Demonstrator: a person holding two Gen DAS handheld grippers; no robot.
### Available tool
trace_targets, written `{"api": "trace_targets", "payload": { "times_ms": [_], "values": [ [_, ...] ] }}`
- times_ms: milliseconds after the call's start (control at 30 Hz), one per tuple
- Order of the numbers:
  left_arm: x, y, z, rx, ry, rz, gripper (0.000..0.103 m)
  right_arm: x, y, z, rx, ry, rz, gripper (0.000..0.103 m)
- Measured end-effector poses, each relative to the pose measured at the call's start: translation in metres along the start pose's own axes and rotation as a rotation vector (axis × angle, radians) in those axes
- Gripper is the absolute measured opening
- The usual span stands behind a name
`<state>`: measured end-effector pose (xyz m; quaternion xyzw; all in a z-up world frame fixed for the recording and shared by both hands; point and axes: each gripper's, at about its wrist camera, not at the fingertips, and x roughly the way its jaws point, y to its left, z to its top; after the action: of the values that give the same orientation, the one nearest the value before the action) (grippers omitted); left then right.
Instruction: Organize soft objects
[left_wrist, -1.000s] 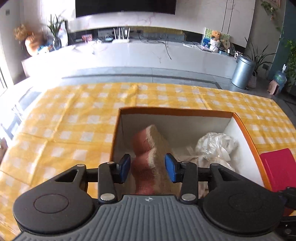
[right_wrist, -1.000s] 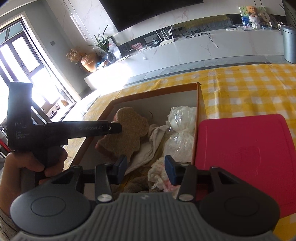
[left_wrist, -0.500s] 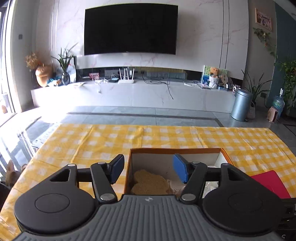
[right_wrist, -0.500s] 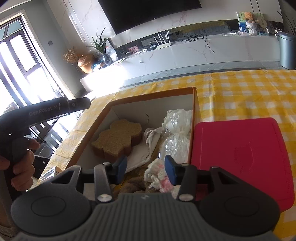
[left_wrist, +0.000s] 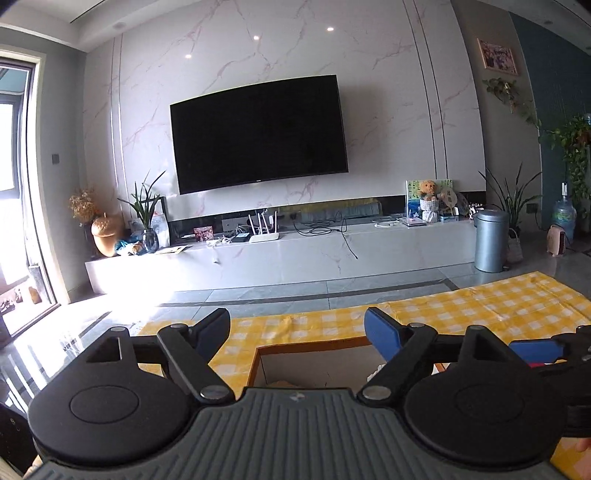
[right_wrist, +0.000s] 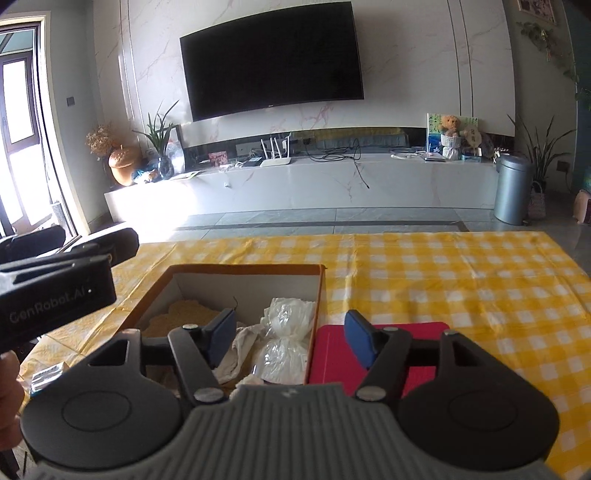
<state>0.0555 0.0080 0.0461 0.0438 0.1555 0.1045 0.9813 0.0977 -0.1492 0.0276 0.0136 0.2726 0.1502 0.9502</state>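
An orange-rimmed cardboard box (right_wrist: 243, 268) stands on the yellow checked tablecloth (right_wrist: 443, 280). In it lie a tan bear-shaped sponge (right_wrist: 184, 314), a clear plastic bag (right_wrist: 288, 332) and a white cloth (right_wrist: 243, 343). My right gripper (right_wrist: 290, 338) is open and empty, raised above the box's right edge. My left gripper (left_wrist: 297, 334) is open and empty, raised and pulled back above the box's near side; its view shows only the box's far rim (left_wrist: 314, 345). The left gripper's body shows at the left of the right wrist view (right_wrist: 55, 291).
A red lid (right_wrist: 332, 354) lies flat just right of the box. A small silver packet (right_wrist: 46, 374) lies at the table's left edge. Beyond the table are the floor, a TV console and a grey bin (right_wrist: 511, 188).
My left gripper let go of the bear sponge, which fell flat in the box, then rose and tilted up. My right gripper also rose and opened wider.
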Motion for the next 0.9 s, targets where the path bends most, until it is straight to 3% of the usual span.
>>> {"api": "trace_targets", "payload": {
  "times_ms": [200, 400, 500, 733, 900],
  "values": [
    [-0.007, -0.002, -0.012, -0.052, 0.020, -0.043, 0.097, -0.003, 0.004, 0.000, -0.066, -0.044, -0.102, 0.073],
    [-0.008, 0.009, -0.020, -0.149, -0.011, -0.033, 0.097, 0.002, -0.001, -0.005, -0.065, -0.041, -0.105, 0.081],
    [-0.009, 0.011, -0.021, -0.152, -0.034, -0.011, 0.097, 0.004, 0.004, -0.011, -0.101, -0.042, -0.122, 0.082],
    [-0.001, 0.007, -0.031, -0.142, 0.021, -0.010, 0.097, 0.006, 0.006, -0.014, -0.093, -0.045, -0.106, 0.084],
    [-0.002, 0.012, -0.032, -0.174, 0.045, -0.057, 0.097, 0.006, 0.013, -0.016, -0.123, -0.052, -0.105, 0.085]
  ]
}}
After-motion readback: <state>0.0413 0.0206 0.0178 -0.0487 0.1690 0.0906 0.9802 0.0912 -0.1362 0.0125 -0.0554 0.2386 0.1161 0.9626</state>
